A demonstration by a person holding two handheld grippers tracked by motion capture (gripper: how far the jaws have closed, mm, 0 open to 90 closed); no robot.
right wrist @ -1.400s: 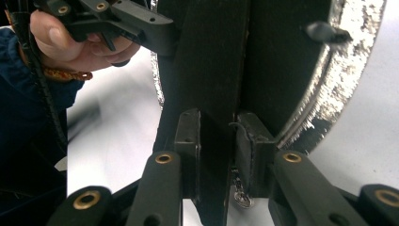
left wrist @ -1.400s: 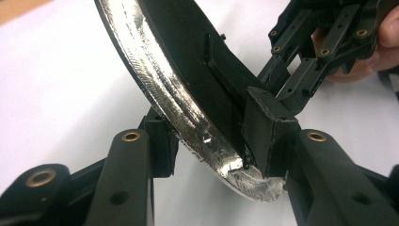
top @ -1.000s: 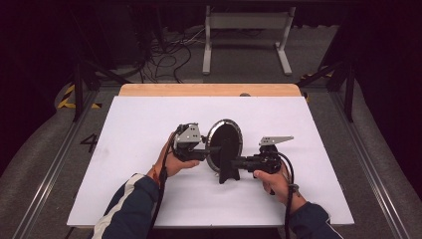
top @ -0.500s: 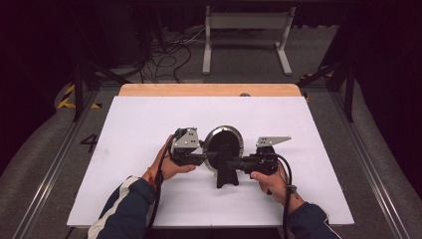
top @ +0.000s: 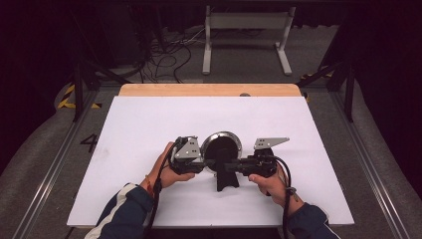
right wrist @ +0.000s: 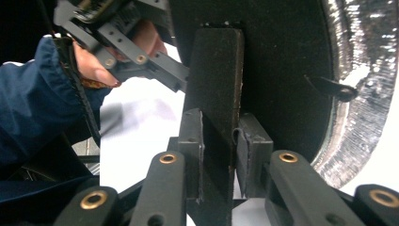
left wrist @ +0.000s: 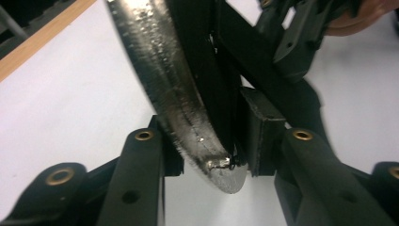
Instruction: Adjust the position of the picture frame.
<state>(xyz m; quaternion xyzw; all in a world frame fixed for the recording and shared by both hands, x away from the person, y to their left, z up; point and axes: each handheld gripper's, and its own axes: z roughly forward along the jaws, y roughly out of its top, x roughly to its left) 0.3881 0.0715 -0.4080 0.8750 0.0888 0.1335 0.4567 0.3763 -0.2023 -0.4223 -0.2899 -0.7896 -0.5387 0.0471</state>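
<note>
A round mirror-like disc [top: 222, 144] with a silver rim [left wrist: 164, 80] and a black back stands on the white table sheet [top: 149, 124] on a black stand leg [top: 228, 180]. My left gripper [top: 208, 162] comes in from the left. It is shut on the disc's lower edge, with the rim and black back [left wrist: 207, 94] between its pads [left wrist: 262, 136]. My right gripper [top: 234, 164] comes in from the right. Its jaws have just been closing, and they are shut on the stand leg [right wrist: 214, 94], which sits between the pads [right wrist: 253, 141].
The white sheet covers a wooden table whose bare far edge [top: 209, 89] shows. Past it are a white metal frame [top: 246, 30] and cables [top: 164, 55] on the floor. Rails run along both sides of the table. Blue sleeves [top: 124, 214] enter from the bottom.
The disc has turned a little and now looks rounder and slightly lower in the high view. The left gripper has slid a bit toward the person. The right hand has barely shifted.
</note>
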